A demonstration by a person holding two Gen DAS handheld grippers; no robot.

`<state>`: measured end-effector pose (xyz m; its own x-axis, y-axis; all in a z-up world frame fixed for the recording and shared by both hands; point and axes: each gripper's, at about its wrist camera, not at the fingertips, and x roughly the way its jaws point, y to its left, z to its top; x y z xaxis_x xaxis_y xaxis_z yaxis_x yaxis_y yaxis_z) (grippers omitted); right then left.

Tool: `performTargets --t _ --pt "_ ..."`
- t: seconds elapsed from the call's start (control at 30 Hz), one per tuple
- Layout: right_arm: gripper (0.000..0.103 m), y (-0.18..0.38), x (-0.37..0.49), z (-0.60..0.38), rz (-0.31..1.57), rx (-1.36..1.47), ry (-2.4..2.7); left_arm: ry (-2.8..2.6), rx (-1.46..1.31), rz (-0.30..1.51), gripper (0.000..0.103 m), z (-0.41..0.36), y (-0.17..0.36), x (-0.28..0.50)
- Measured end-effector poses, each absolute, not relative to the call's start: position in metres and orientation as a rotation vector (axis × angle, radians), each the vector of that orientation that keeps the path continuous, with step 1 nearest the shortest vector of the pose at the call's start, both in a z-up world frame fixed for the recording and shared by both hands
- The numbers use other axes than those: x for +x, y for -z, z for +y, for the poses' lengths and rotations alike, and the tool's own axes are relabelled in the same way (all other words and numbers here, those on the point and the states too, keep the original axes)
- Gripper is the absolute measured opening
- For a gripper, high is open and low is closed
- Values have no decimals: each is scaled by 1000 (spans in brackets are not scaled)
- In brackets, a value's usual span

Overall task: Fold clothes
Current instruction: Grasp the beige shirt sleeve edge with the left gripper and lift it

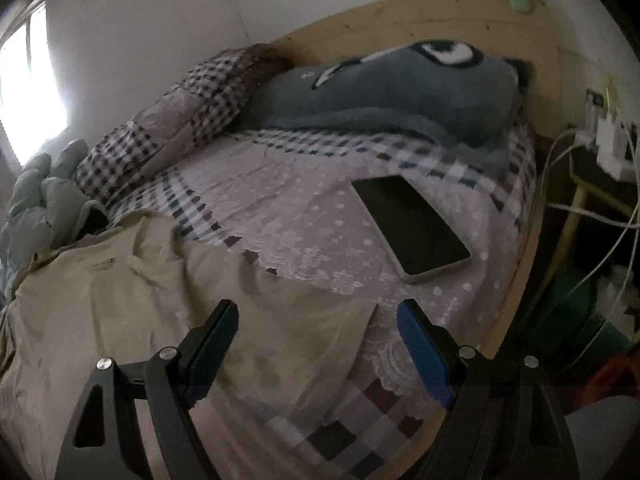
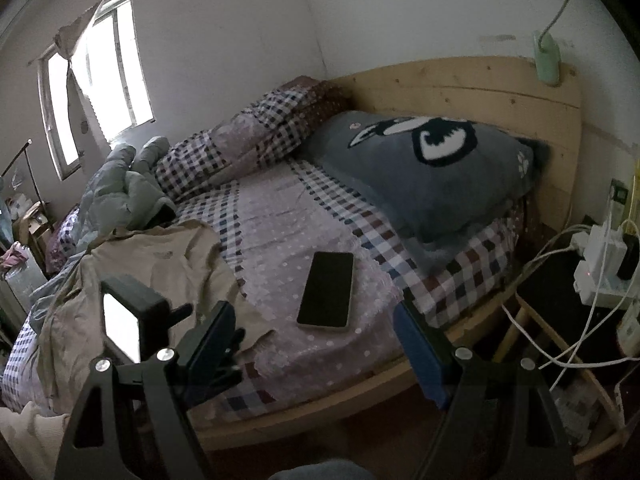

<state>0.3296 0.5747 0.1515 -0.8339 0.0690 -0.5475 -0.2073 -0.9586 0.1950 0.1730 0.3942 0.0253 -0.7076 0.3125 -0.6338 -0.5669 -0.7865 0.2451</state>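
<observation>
A wooden bed (image 2: 480, 92) fills the room, spread with a checked and dotted cover (image 1: 304, 208) and a grey pillow (image 2: 420, 184) at the far end. On its near left lies a rumpled beige shirt (image 1: 120, 300), unfolded. A phone (image 1: 412, 226) rests to its right. The left gripper (image 1: 316, 312) hovers over the shirt's near hem, jaws spread, empty; the right gripper (image 2: 316, 312) is likewise released. This looks like the approach: next, a hem or corner needs pinching.
</observation>
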Motion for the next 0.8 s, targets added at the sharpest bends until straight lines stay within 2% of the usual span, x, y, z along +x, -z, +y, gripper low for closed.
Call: performTargets --t 0.23,0.3,0.4,0.43,0.53,0.67,0.8 --pt "85 -130 326 589 436 -878 -2817 -2414 -817 652 84 411 -6 170" --pt "85 -127 325 591 449 -883 -2814 -2404 -833 669 80 416 1 168" --pt "85 -123 324 594 464 -888 -2810 -2397 -880 685 57 419 12 160" --pt "85 -123 324 594 466 -890 -2809 -2395 -903 685 46 419 15 157" --pt "85 -120 324 596 472 -894 -2807 -2376 -924 654 40 417 20 151" --pt "85 -117 324 598 480 -900 -2802 -2353 -910 665 10 419 17 153" --pt "85 -114 323 596 491 -920 -2798 -2340 -933 577 6 408 2 146"
